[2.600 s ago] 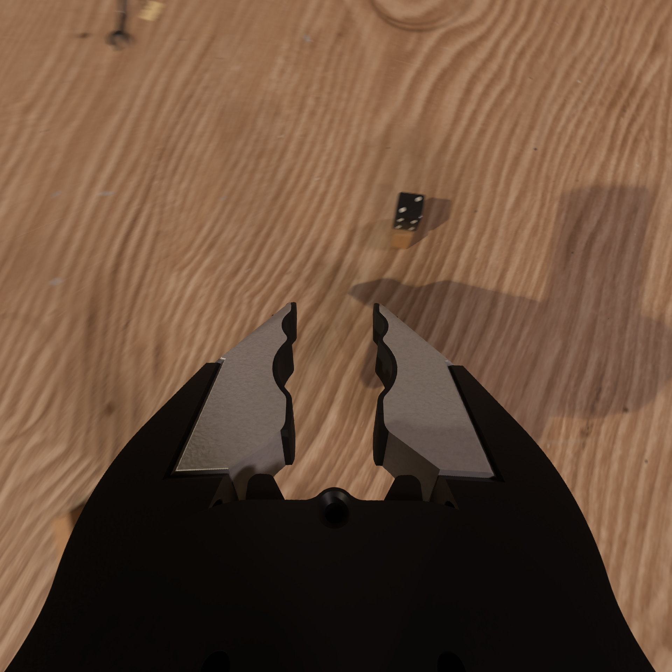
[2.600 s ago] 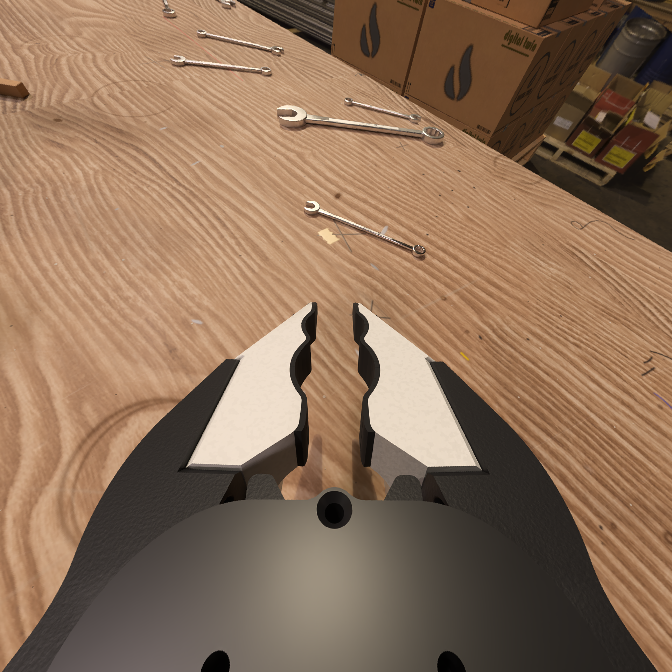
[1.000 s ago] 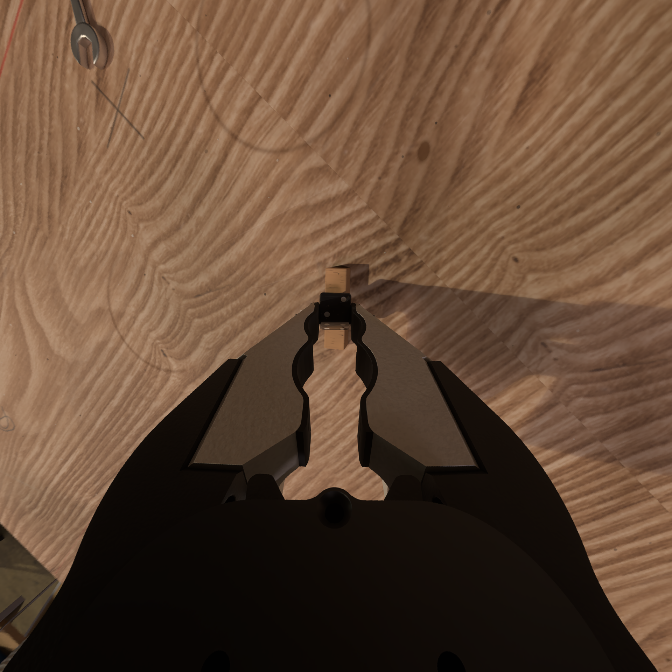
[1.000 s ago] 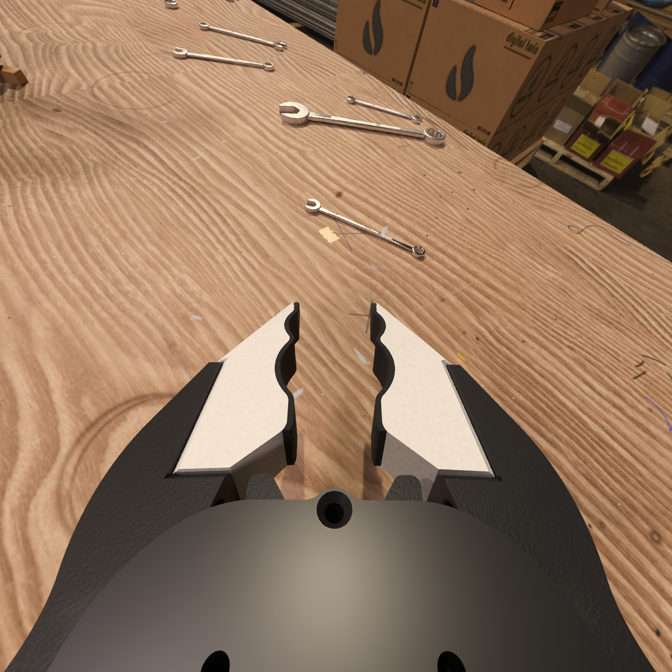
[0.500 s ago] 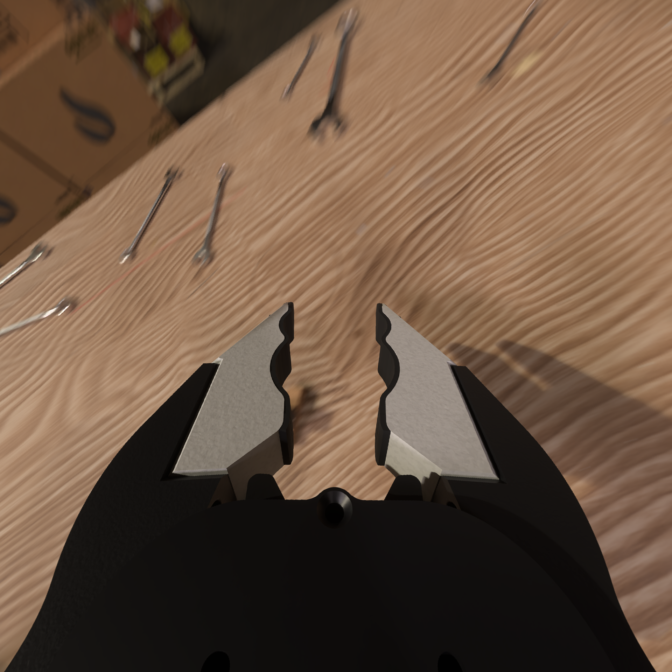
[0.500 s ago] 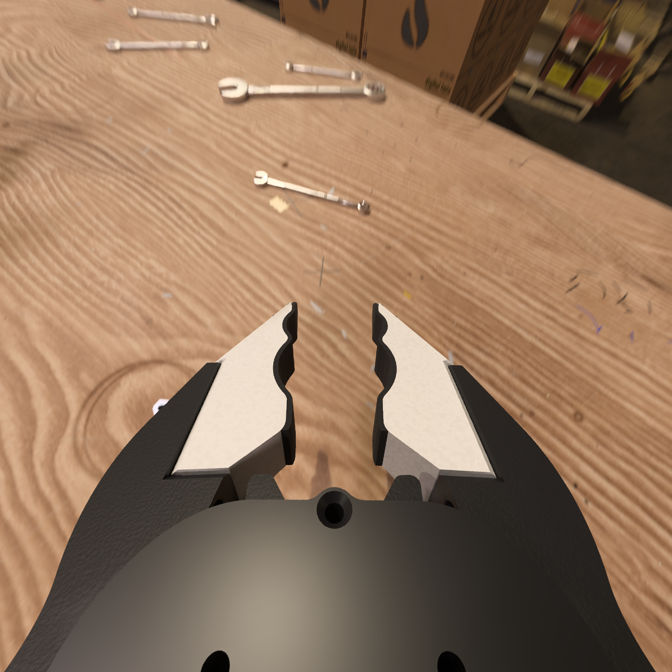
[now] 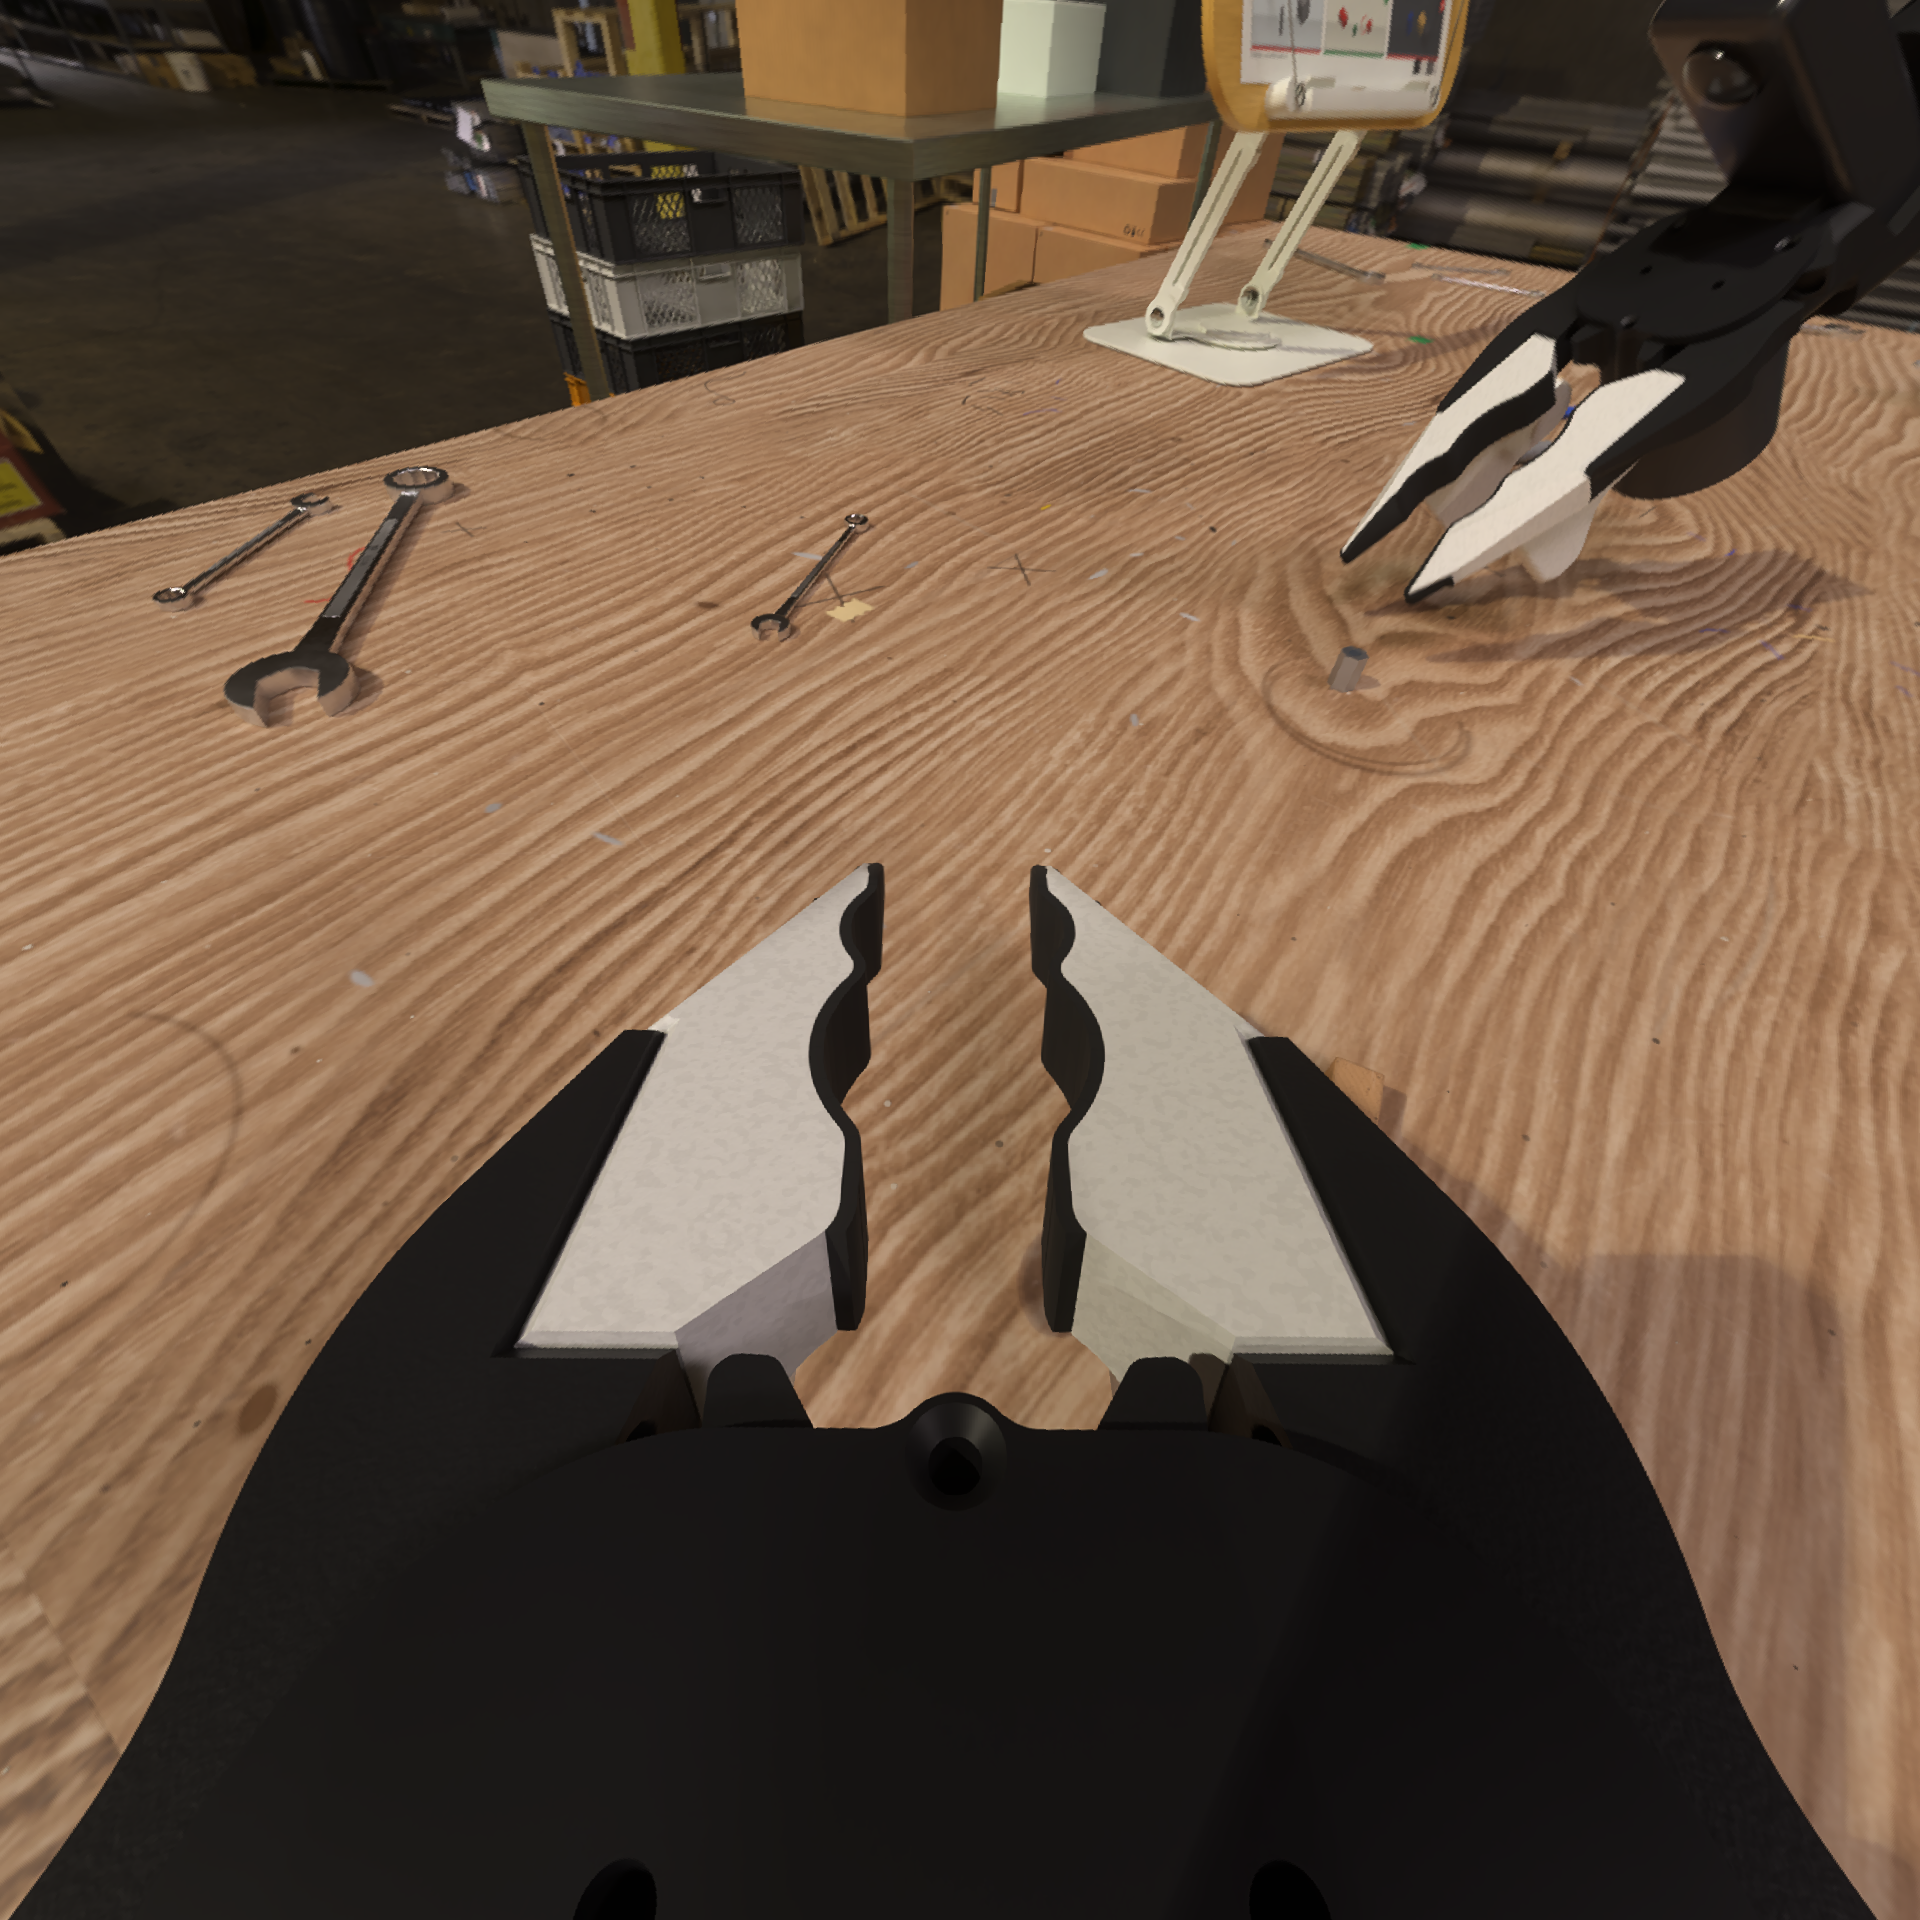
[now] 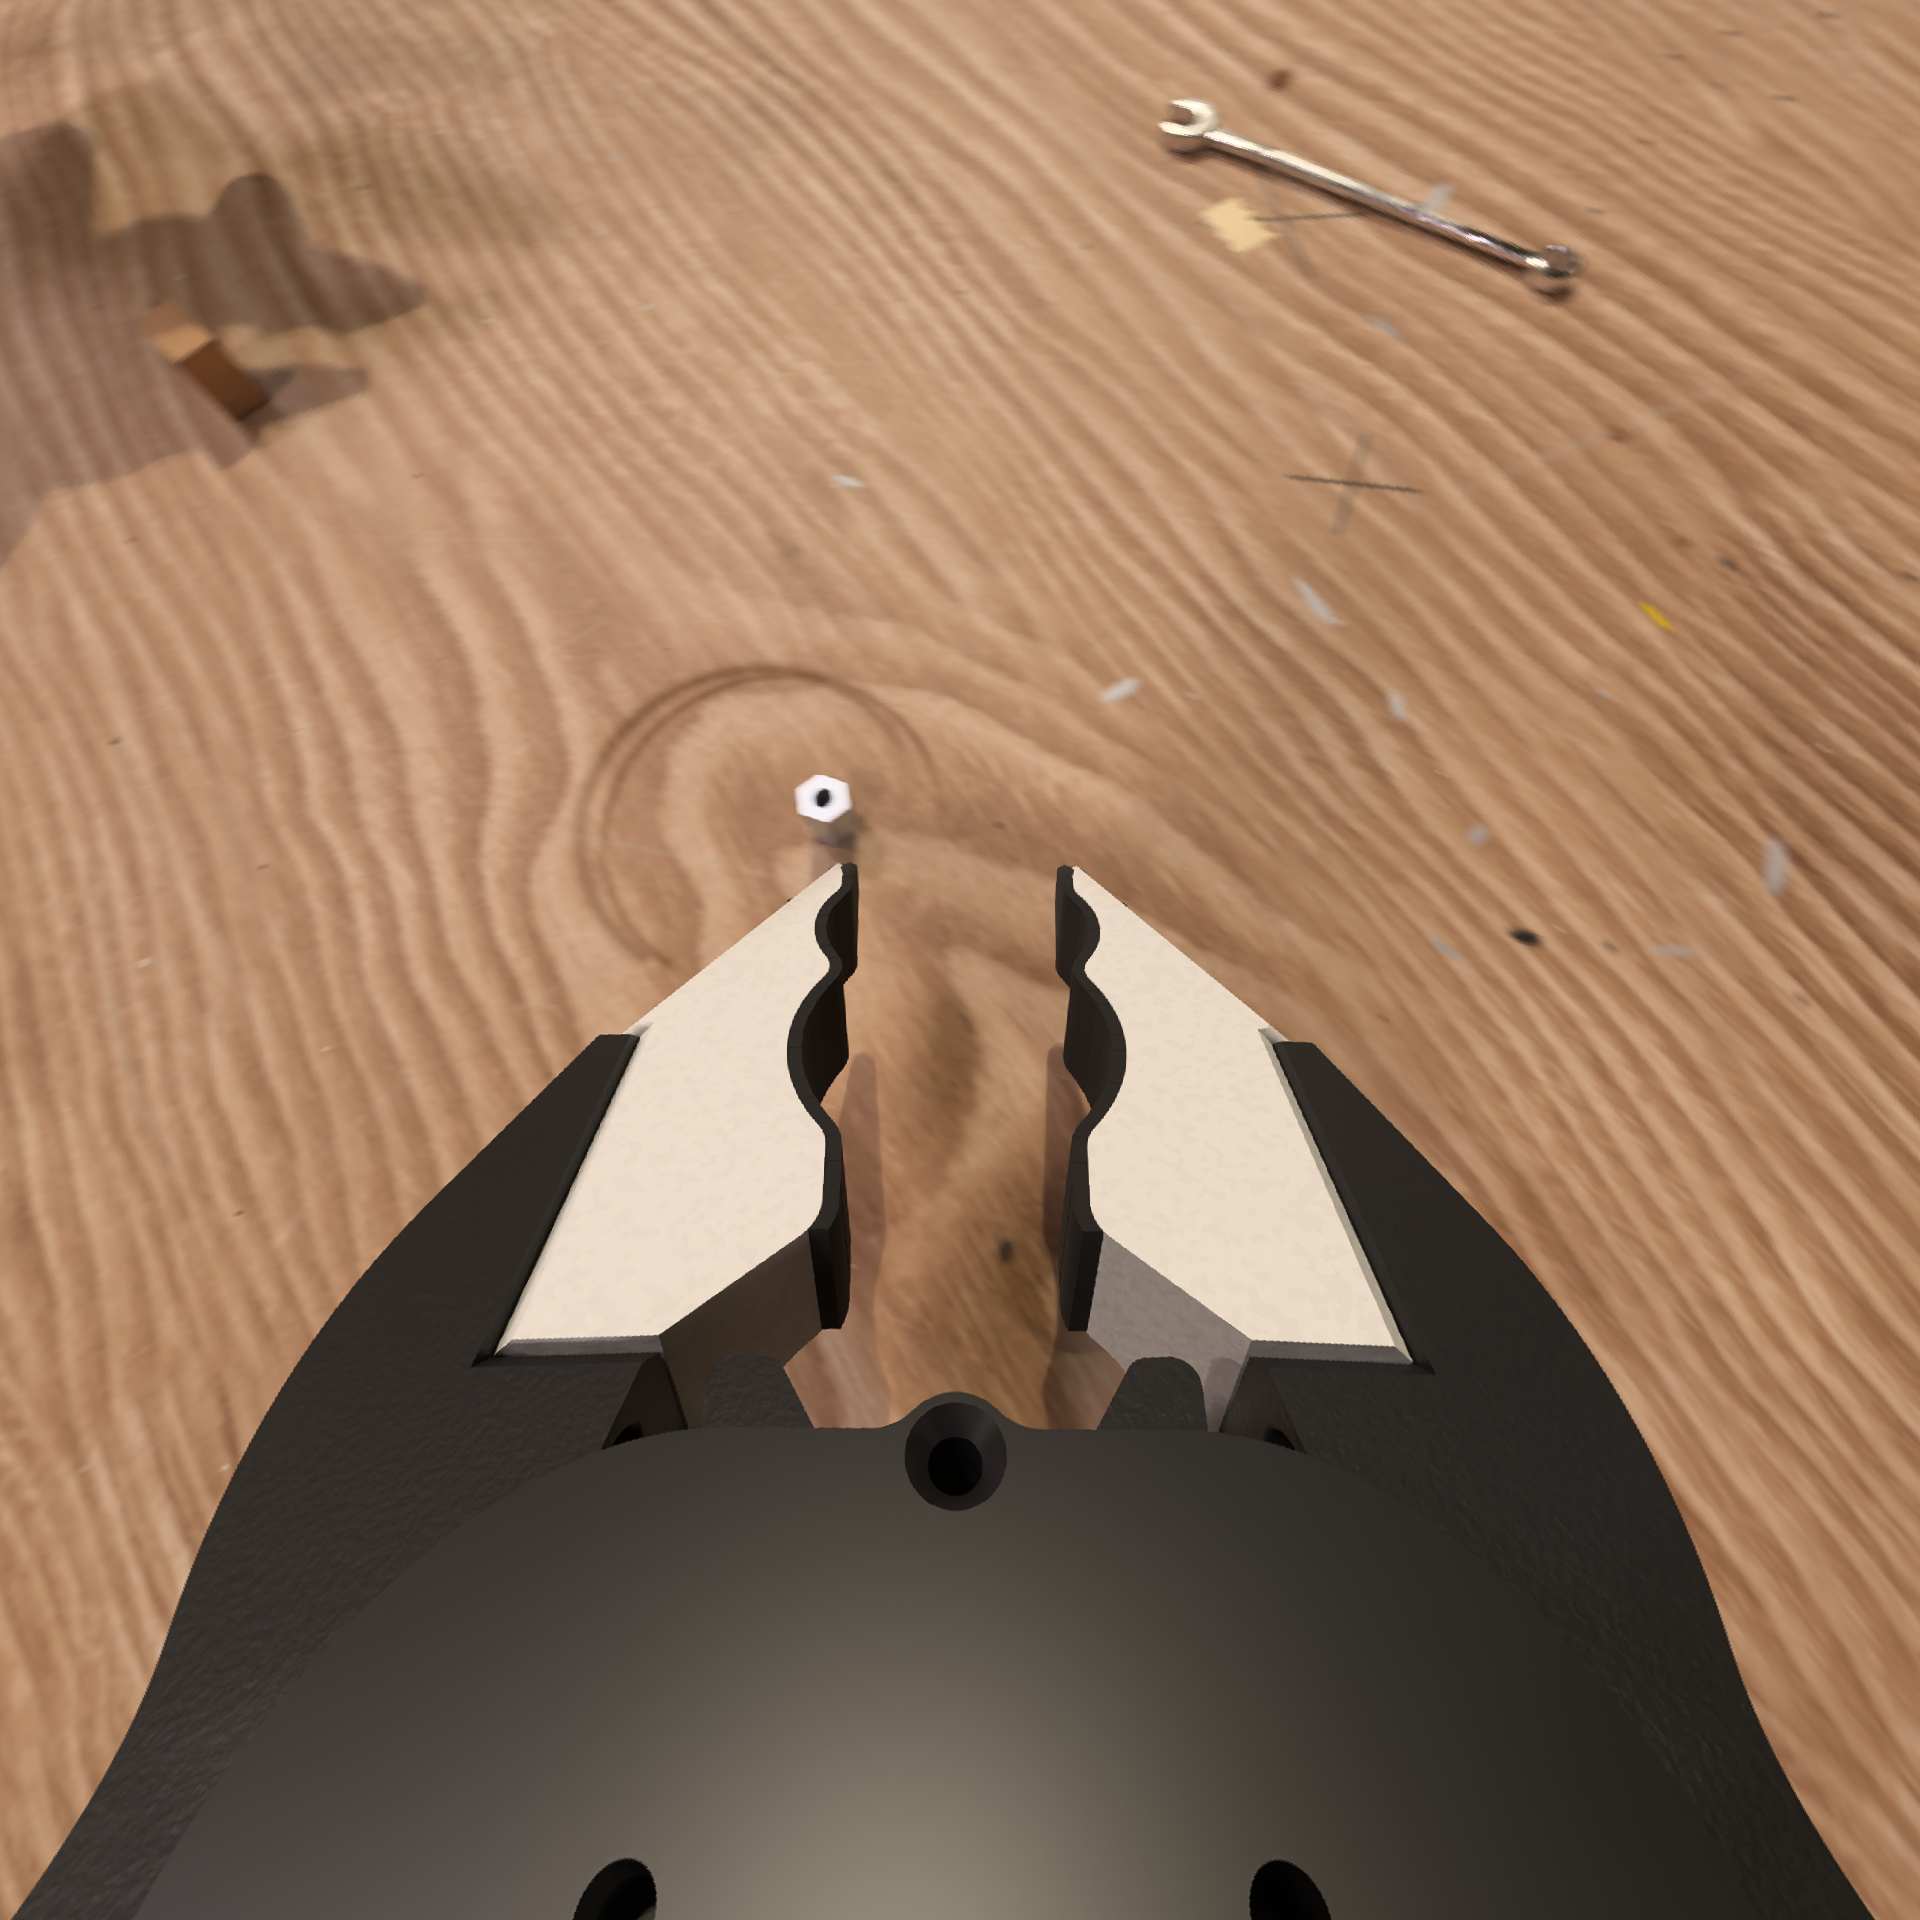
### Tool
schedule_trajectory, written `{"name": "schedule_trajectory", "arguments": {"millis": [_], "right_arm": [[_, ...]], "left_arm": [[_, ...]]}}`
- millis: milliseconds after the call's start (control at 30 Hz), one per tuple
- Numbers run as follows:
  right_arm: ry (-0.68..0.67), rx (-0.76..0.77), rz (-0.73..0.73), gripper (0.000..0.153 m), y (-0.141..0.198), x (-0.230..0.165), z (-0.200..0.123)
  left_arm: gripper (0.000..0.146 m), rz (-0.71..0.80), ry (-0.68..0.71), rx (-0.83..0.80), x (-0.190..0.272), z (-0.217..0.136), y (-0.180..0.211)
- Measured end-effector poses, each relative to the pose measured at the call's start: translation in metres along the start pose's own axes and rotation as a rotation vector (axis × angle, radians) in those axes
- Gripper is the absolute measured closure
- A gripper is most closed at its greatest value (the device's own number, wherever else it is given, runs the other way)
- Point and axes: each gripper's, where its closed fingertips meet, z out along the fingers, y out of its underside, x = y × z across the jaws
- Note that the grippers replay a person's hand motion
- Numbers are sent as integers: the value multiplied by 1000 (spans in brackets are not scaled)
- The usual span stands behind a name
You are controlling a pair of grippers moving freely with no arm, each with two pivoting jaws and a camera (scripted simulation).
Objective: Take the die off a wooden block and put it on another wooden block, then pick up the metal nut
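The metal nut (image 8: 824, 805) is a small hex nut standing on end on the wooden table, just beyond my right gripper's left fingertip (image 8: 844, 878). My right gripper (image 8: 956, 873) is open and empty, tilted down at the table. The left wrist view shows the nut (image 7: 1349, 668) with the right gripper (image 7: 1382, 577) hovering just behind it. My left gripper (image 7: 956, 873) is open and empty above the table. A wooden block (image 8: 213, 369) lies in shadow at upper left, and a block corner (image 7: 1359, 1086) peeks out beside my left gripper. The die is not in view.
Wrenches lie on the table: a large one (image 7: 312, 613), a thin one (image 7: 234, 551) and a small one (image 7: 810, 577), which also shows in the right wrist view (image 8: 1371, 203). A cream stand (image 7: 1226, 332) is at the back. Boxes and crates stand beyond the table edge.
My left gripper was shut on the die over the blocks, then opened, let it go and swung up to face across the table. My right gripper opened wider and moved down toward the nut.
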Motion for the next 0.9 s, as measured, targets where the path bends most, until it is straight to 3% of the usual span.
{"name": "schedule_trajectory", "arguments": {"millis": [267, 500, 667, 833, 900], "right_arm": [[-55, -99, -136, 128, 1, -27, 33], [-81, -87, -158, 143, 0, -31, 40], [-75, -36, -177, 143, -14, -37, 36], [-406, 100, -281, 143, -47, -139, 32], [-400, 21, -384, 143, -39, -164, 46]], "left_arm": [[127, 74, 9, 18, 9, -1, -1], [127, 61, 18, 53, 9, -5, -5], [127, 77, 20, 46, 11, -4, -4], [127, 72, 33, 50, 12, -5, -5], [127, 75, 33, 51, 12, -5, -5]]}}
